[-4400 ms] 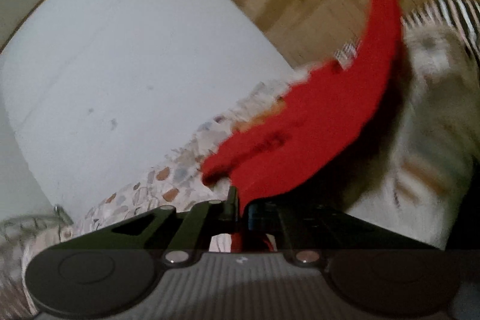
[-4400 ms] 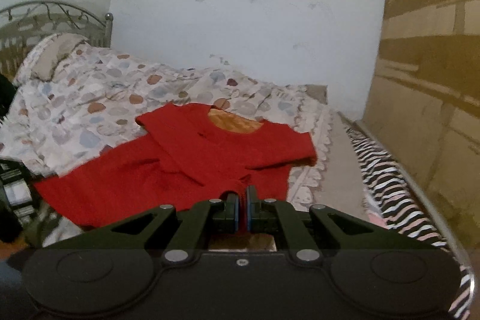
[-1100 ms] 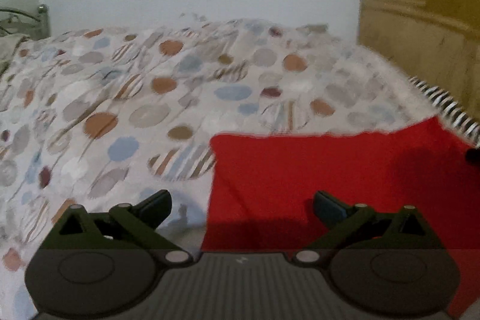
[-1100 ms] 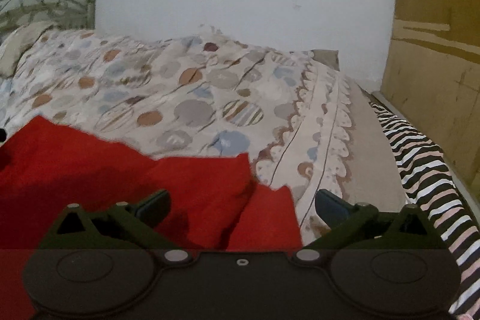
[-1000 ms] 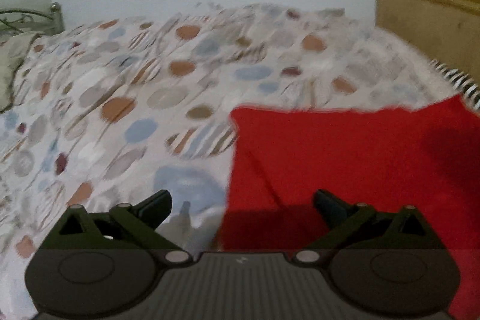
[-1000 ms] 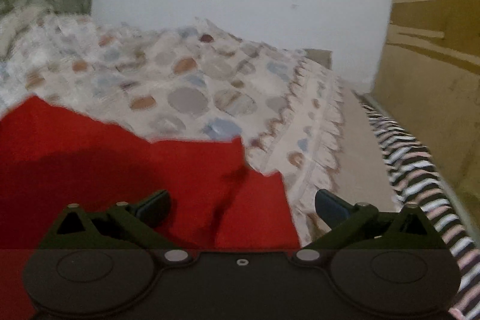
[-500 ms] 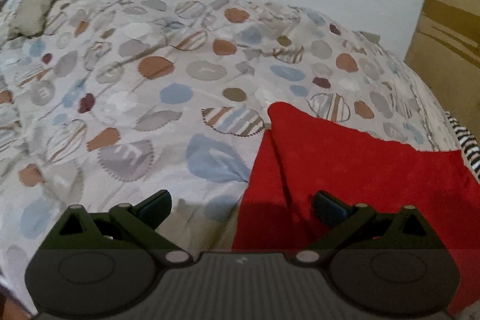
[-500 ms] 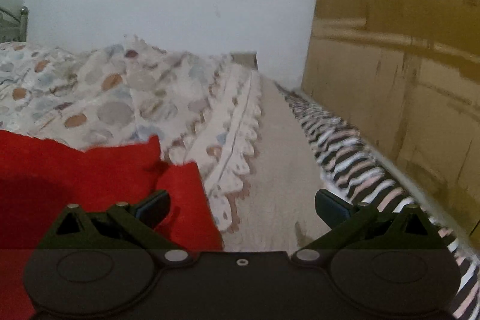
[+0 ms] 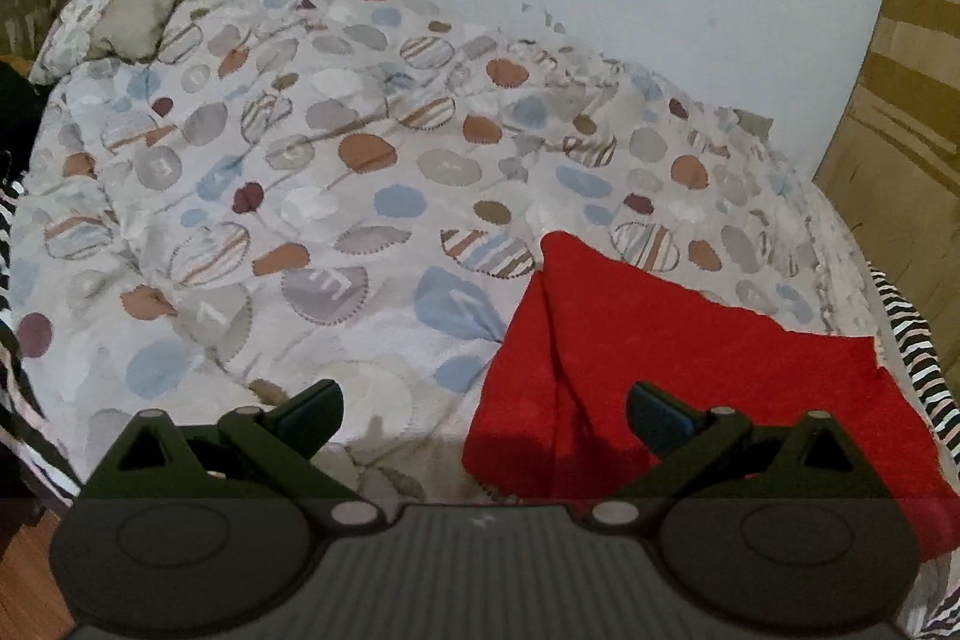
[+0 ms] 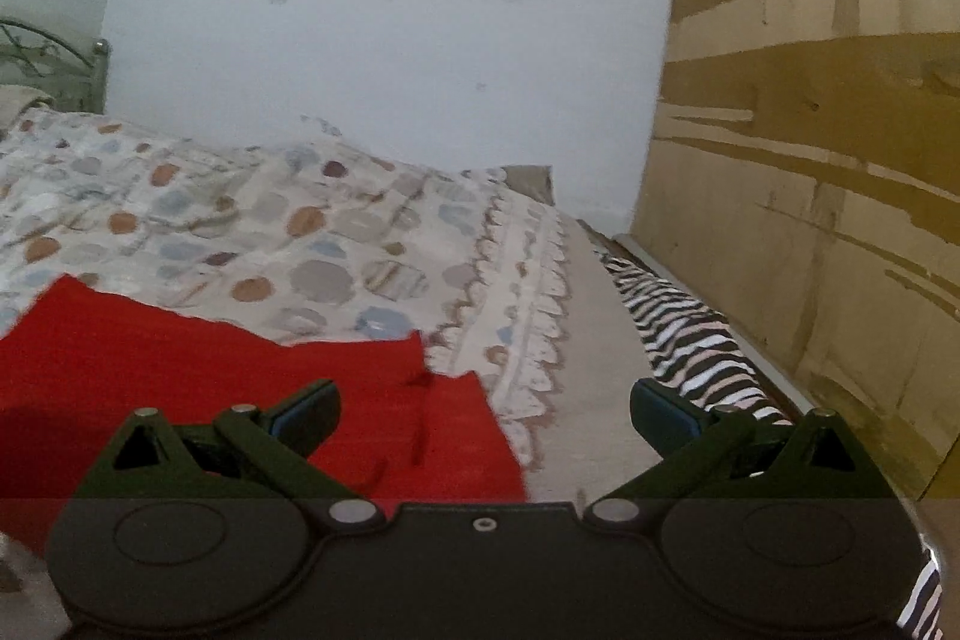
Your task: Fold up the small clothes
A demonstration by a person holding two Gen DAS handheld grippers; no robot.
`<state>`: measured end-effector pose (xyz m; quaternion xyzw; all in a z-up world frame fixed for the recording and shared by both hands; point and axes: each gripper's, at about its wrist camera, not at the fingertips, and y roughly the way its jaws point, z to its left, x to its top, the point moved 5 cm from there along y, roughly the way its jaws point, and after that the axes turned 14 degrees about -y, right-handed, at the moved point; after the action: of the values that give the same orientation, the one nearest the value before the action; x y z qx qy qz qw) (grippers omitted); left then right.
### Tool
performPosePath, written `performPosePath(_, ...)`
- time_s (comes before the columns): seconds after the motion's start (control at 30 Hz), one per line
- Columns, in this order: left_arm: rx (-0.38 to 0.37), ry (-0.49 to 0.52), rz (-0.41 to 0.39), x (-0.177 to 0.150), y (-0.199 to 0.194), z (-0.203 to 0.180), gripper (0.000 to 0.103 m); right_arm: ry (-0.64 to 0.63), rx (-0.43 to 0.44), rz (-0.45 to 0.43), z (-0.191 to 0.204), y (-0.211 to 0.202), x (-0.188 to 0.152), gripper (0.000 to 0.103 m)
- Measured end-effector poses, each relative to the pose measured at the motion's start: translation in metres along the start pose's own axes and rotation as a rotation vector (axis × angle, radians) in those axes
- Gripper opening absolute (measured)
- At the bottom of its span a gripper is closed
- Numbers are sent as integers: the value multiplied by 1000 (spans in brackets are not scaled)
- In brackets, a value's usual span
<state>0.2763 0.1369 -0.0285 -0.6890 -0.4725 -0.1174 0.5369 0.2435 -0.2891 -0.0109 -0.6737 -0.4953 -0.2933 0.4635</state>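
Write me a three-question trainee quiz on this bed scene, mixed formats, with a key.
1. True or false: the left hand-held gripper is shut on the red garment.
2. Multiple choice: what lies at the bed's right edge, beside the patterned bedspread? A) a blue towel B) a zebra-striped cloth C) a green pillow
3. Fill in: the right hand-held gripper has its jaws ____.

Key:
1. False: its jaws stand apart, and the garment lies folded flat on the bedspread.
2. B
3. open
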Motion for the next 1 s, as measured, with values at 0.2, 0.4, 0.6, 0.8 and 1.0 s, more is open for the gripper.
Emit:
performPosePath(0.2,0,6,-24,-3,-23,3,103,-34,29,-45,20,-35,16,102)
performPosePath(0.4,2,-29,-14,-12,-31,11,103,-29,4,-163,31,-69,24,103)
performPosePath(0.6,20,-112,45,-38,-25,28,103,-72,20,-153,56,-74,16,103)
performPosePath(0.8,10,-210,108,-73,-22,50,103,-87,104,-88,95,-76,-13,103)
performPosePath(1.0,24,-203,135,-92,-21,54,103,-107,124,-65,112,-74,-23,103)
